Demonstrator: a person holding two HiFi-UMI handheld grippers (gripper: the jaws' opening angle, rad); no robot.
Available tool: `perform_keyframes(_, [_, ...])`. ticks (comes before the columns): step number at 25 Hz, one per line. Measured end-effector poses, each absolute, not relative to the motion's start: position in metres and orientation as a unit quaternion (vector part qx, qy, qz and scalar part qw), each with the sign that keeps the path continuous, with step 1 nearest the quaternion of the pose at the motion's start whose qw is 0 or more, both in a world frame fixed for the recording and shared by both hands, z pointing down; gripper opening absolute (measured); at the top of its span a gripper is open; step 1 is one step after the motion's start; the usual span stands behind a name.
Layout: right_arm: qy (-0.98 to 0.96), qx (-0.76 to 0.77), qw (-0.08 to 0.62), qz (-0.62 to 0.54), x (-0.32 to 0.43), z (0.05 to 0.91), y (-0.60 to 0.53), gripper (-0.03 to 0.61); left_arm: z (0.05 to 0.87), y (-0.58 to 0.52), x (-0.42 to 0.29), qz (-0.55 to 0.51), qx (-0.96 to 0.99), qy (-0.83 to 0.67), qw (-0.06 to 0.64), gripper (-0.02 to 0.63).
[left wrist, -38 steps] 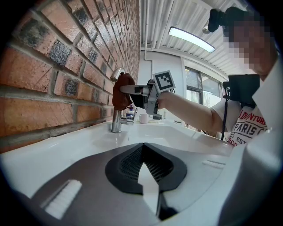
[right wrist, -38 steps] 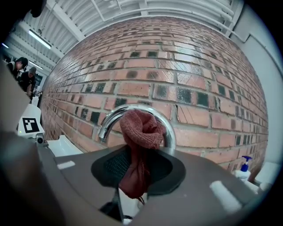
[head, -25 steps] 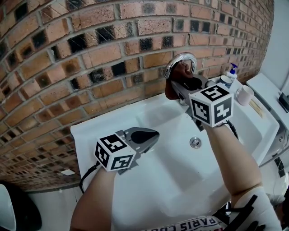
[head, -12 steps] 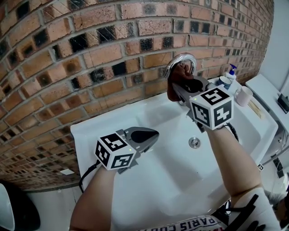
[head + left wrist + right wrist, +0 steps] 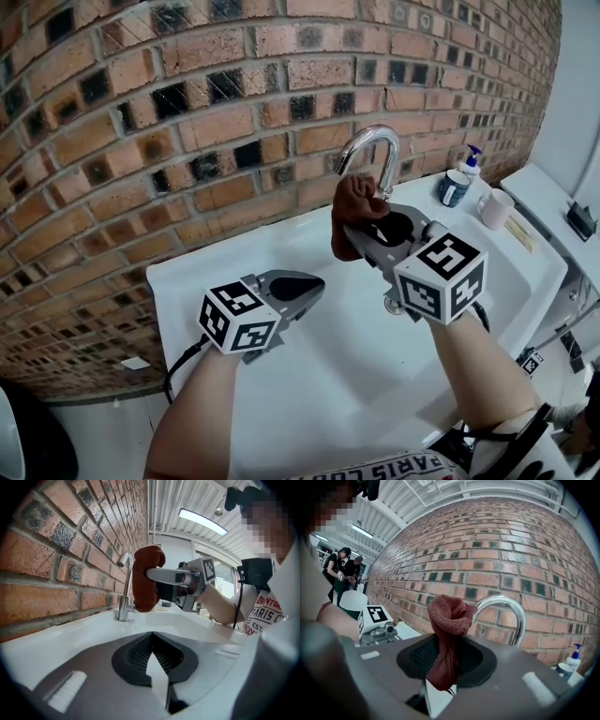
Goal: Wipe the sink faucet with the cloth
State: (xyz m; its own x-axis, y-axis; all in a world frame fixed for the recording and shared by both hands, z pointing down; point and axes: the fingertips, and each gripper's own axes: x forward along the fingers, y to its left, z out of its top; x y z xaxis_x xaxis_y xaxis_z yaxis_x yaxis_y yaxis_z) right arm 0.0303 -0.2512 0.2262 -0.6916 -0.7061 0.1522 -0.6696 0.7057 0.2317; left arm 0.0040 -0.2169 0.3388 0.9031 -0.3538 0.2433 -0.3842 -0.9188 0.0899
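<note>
While the left gripper [image 5: 314, 280] hangs low over the left part of the white sink [image 5: 281, 239], its jaws lie pressed together with nothing between them, and its own view shows only the basin beyond their dark pads [image 5: 140, 651]. Behind it runs a brick wall [image 5: 187, 122].

Toward the middle, the right gripper [image 5: 373, 228] is clamped on the cloth [image 5: 356, 208], held above the basin. That cloth is a reddish-brown, finely knitted fabric. Above the jaws it is bunched into a rounded, folded knob, something like a rosebud. Below them a narrower tail of it hangs down through the gap, with a loose thread or two at its end, as the right gripper view shows [image 5: 449, 620]. From the left gripper view, the cloth [image 5: 146, 578] reads as a tall, plump roll standing up from the jaws.

Just to its right rises the faucet [image 5: 368, 145], a polished chrome gooseneck set at the back of the sink against the wall. The knob of cloth sits right beside the spout's down-turned end, below the arch. Whether it touches the metal cannot be told.

Farther right on the sink's surface stand a dark blue cup [image 5: 455, 187], a pump bottle [image 5: 471, 159] and a white mug [image 5: 494, 208].
</note>
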Motion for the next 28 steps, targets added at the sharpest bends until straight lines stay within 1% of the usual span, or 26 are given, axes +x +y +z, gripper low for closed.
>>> perform_keyframes(4, [-0.929, 0.344, 0.125, -0.053, 0.022, 0.259, -0.232, 0.100, 0.338, -0.217, 0.005, 0.111, 0.973, -0.189, 0.067, 0.006])
perform_keyframes(9, [-0.931, 0.335, 0.140, -0.017, 0.028, 0.299, -0.235, 0.100, 0.337, -0.216, 0.004, 0.110, 0.973, -0.189, 0.067, 0.006])
perform_keyframes(13, [-0.942, 0.296, 0.155, 0.013, 0.022, 0.325, -0.230, 0.100, 0.336, -0.216, 0.004, 0.110, 0.974, -0.189, 0.066, 0.006])
perform_keyframes(19, [-0.950, 0.258, 0.167, 0.048, 0.020, 0.343, -0.228, 0.095, 0.338, -0.216, 0.005, 0.110, 0.973, -0.191, 0.067, 0.006])
perform_keyframes(28, [-0.952, 0.242, 0.182, 0.048, 0.014, 0.352, -0.226, 0.094, 0.339, -0.217, 0.005, 0.114, 0.973, -0.191, 0.068, 0.006])
